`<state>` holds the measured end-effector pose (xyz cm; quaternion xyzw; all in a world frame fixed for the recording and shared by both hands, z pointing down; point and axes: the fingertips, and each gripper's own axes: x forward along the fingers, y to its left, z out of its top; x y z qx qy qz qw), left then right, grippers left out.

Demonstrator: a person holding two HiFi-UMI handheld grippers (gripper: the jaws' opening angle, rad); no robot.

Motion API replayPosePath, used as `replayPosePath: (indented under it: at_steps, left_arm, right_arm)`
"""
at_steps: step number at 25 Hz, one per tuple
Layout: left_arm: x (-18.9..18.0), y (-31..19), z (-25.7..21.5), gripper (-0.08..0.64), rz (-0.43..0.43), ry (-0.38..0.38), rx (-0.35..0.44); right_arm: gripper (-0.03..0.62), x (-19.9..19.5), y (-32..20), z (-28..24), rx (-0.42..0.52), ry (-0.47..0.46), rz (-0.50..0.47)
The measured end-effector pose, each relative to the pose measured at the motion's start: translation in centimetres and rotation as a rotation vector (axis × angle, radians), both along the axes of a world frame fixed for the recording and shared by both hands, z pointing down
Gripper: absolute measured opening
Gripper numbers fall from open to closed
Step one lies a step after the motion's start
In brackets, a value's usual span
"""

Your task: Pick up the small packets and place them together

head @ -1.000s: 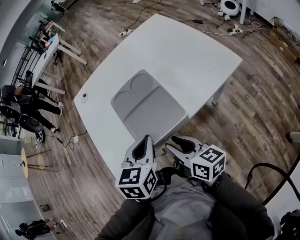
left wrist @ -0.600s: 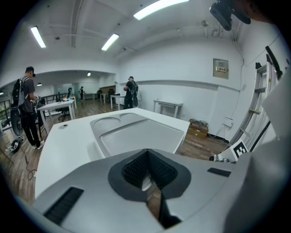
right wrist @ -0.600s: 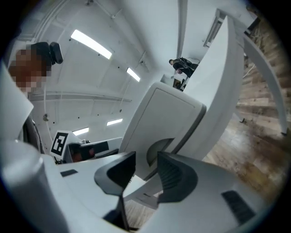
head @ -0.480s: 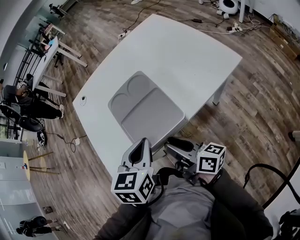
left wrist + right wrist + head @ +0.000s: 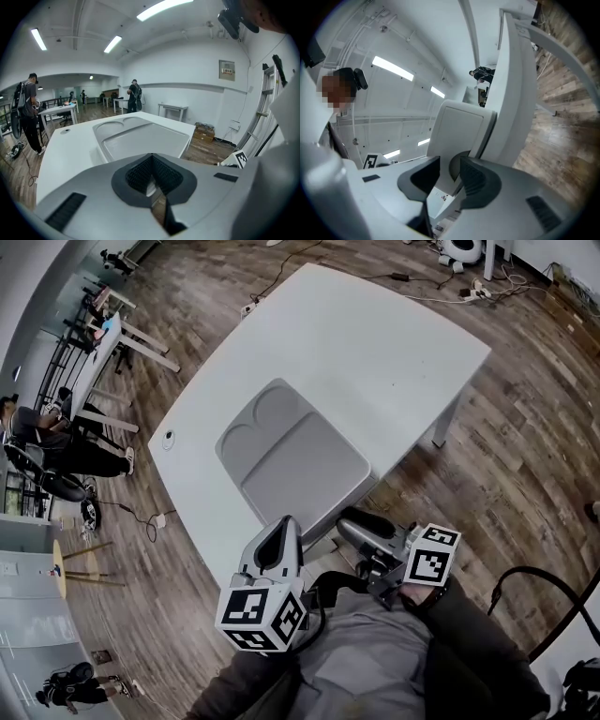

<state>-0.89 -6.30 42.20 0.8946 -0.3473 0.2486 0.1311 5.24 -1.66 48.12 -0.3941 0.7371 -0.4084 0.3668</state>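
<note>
No small packets show in any view. An empty grey tray (image 5: 292, 463) with two round wells and one large rectangular well lies on the white table (image 5: 375, 343). My left gripper (image 5: 283, 527) hovers at the table's near edge just below the tray, its jaws shut with nothing between them (image 5: 151, 159); the tray (image 5: 140, 138) lies straight ahead of it. My right gripper (image 5: 356, 521) is off the table's near corner, rolled on its side. Its jaws stand open (image 5: 450, 169) and nothing is held; the tray (image 5: 461, 124) shows beyond the gap.
A small round fitting (image 5: 169, 438) sits near the table's left edge. Cables and a power strip (image 5: 248, 306) lie on the wood floor beyond the table. People and desks (image 5: 103, 329) are far off to the left.
The right gripper has drifted a little to the right and away from the left one. The left gripper has pulled slightly back towards the person. Both sets of jaws stand as before.
</note>
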Motion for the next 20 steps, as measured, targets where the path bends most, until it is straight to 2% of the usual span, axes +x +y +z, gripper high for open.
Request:
replayPosePath:
  at_steps: [8,9,10,13,20]
  left_arm:
    - [0.29,0.11,-0.1,-0.005,-0.006,-0.005,0.03]
    - [0.31,0.12,-0.05,-0.005,-0.008,-0.007,0.03]
    - [0.32,0.14,0.0,-0.005,-0.01,-0.009,0.03]
    - [0.34,0.17,0.0,-0.005,-0.011,-0.015,0.029]
    - [0.11,0.02,-0.01,-0.005,-0.026,-0.013,0.012]
  right_arm:
    - [0.132,0.97,-0.3,-0.47,0.071,-0.222,0.012]
    - [0.116,0.97,-0.38,-0.22,0.063,-0.235,0.012]
    - [0.061,0.94,-0.44,0.04,0.055,-0.242,0.009]
    - [0.025,0.85,-0.32,0.32,0.054,-0.275,-0.003]
    - [0.003,0.68,0.08,0.3,0.074,-0.303,-0.011]
